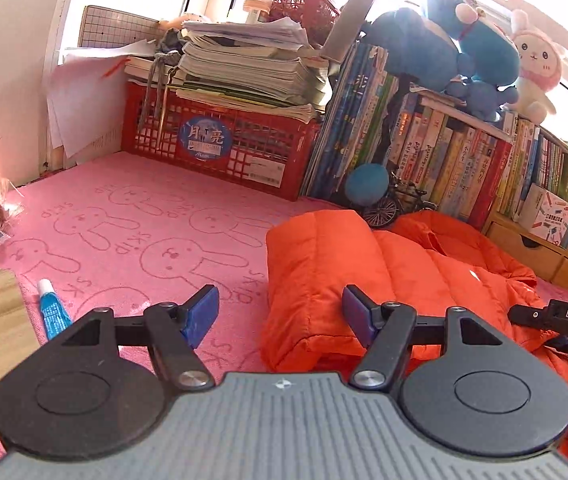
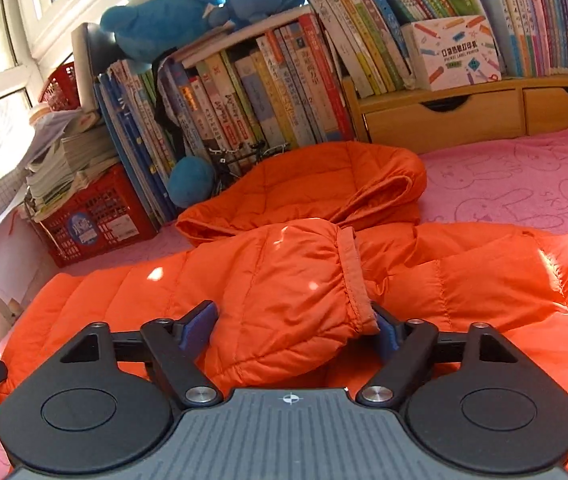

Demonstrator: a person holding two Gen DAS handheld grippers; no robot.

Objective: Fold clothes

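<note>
The right tongs (image 2: 294,326) are closing around the cuffed sleeve (image 2: 304,300) of one orange puffer jacket (image 2: 464,280) lying on the pink rabbit-print cover (image 2: 524,176), while the left tongs (image 1: 281,312) are hanging open and empty at the jacket's folded edge. Bare cover is lying open leftward; one glue tube (image 1: 52,312), one red crate (image 1: 219,148) and book rows (image 1: 464,160) are hemming the far side.

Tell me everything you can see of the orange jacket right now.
The orange jacket is a quilted, puffy hooded coat lying on the pink rabbit-print cloth. Its hood points toward the books. One sleeve is folded across the body, its elastic cuff between the right gripper pads. The left gripper hangs empty beside it.
</note>
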